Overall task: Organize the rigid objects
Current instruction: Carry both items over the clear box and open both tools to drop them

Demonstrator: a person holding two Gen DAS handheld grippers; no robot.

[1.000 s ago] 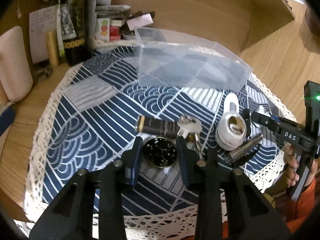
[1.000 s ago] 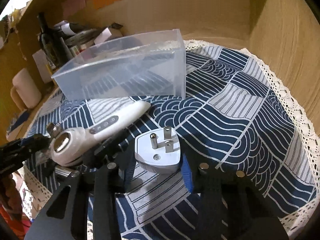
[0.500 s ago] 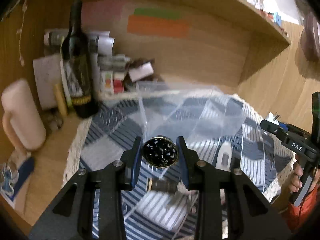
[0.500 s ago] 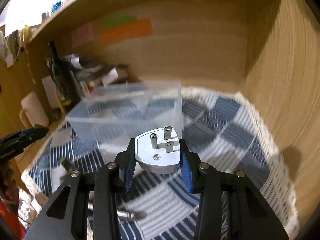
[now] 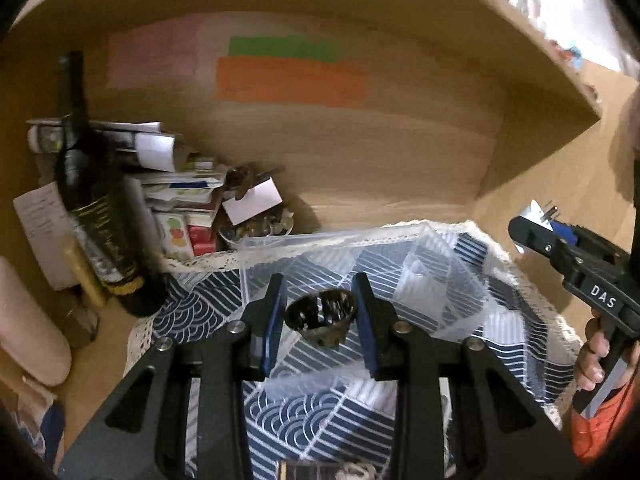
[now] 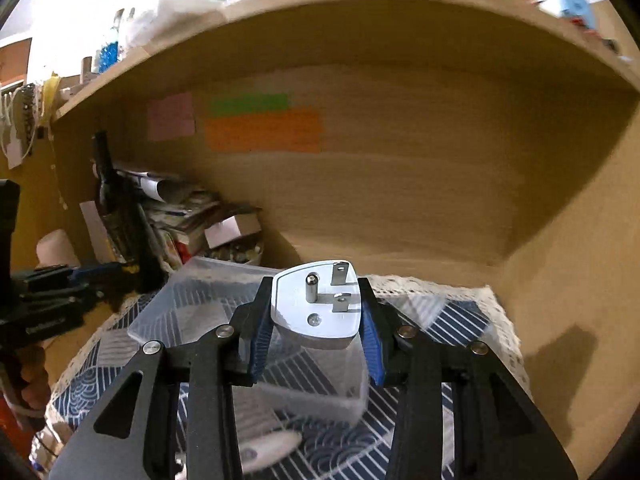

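My left gripper [image 5: 320, 316] is shut on a small round dark speckled tin [image 5: 320, 316] and holds it in the air over the clear plastic box [image 5: 400, 276]. My right gripper [image 6: 316, 312] is shut on a white three-pin plug adapter [image 6: 316, 304] and holds it above the near right end of the same box [image 6: 200, 304]. The right gripper also shows at the right edge of the left wrist view [image 5: 536, 220]. A white handheld device [image 6: 272, 446] lies on the cloth below the right gripper.
The box stands on a blue and white patterned cloth [image 5: 320, 420] with a lace edge, inside a wooden alcove. A dark wine bottle [image 5: 92, 208], stacked papers and boxes [image 5: 176, 196] and a pink cylinder [image 5: 28, 328] crowd the back left.
Both grippers have risen from the cloth with their objects and moved forward over the clear box. The remaining items on the cloth have dropped below the view.
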